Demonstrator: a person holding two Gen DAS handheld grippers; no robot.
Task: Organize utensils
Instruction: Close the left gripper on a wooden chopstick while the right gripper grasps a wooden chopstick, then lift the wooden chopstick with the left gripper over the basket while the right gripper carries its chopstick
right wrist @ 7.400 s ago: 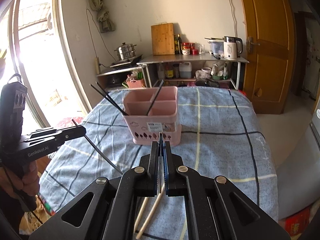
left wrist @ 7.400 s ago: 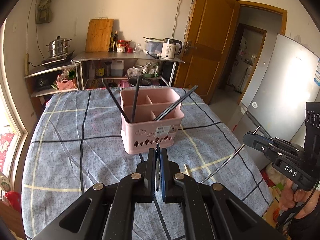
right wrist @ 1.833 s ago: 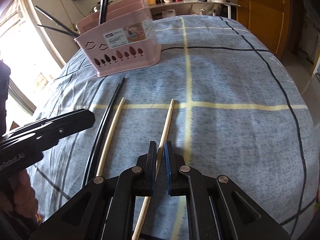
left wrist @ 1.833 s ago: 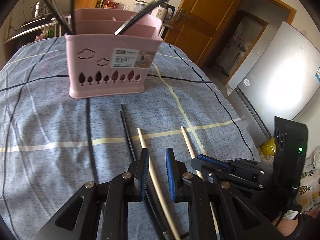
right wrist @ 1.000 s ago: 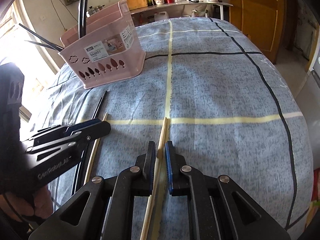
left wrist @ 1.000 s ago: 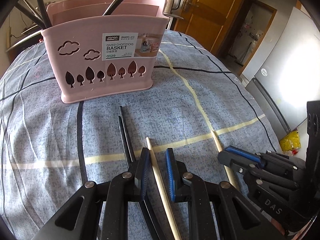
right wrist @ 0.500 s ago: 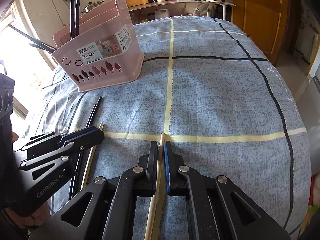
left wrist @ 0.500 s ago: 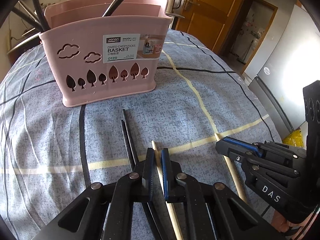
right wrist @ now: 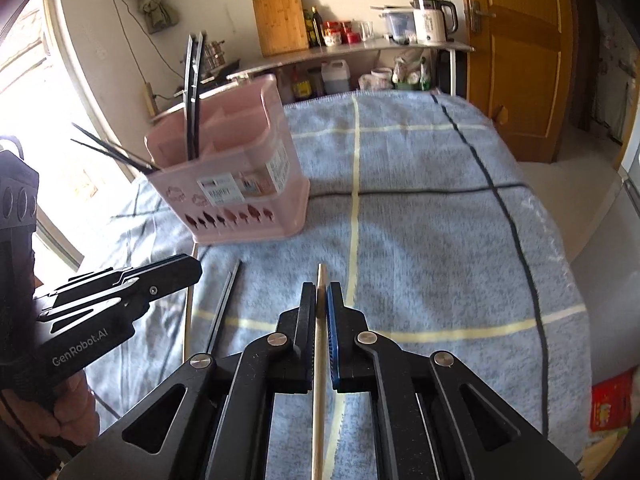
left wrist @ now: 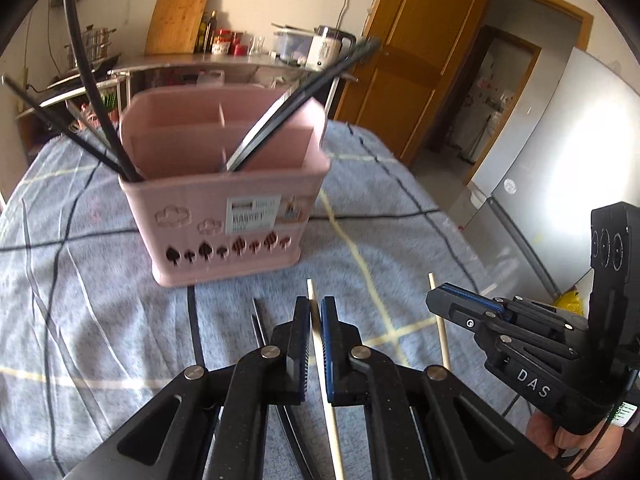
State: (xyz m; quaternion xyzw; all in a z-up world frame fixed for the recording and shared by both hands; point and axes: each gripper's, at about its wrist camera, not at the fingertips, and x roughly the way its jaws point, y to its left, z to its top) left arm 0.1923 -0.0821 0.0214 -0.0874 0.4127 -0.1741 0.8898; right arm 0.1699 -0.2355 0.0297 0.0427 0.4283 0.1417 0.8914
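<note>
A pink divided chopstick basket [left wrist: 224, 200] stands on the table and holds several black chopsticks; it also shows in the right wrist view [right wrist: 240, 184]. My left gripper [left wrist: 315, 305] is shut on a wooden chopstick [left wrist: 320, 344] and holds it above the cloth. My right gripper [right wrist: 321, 291] is shut on a second wooden chopstick [right wrist: 319, 380], also lifted; this stick shows in the left wrist view [left wrist: 438, 320]. Two black chopsticks [left wrist: 260, 324] lie on the cloth in front of the basket, also seen in the right wrist view [right wrist: 225, 304].
The table carries a blue-grey checked cloth [right wrist: 432, 240]. Behind it stands a metal shelf with a kettle [right wrist: 432, 20], a cutting board [right wrist: 282, 20] and bottles. A wooden door [right wrist: 516, 56] is at the right, a fridge [left wrist: 552, 168] beside the table.
Both grippers have closed on their wooden chopsticks and lifted them off the cloth. Both views now sit higher and look down into the basket.
</note>
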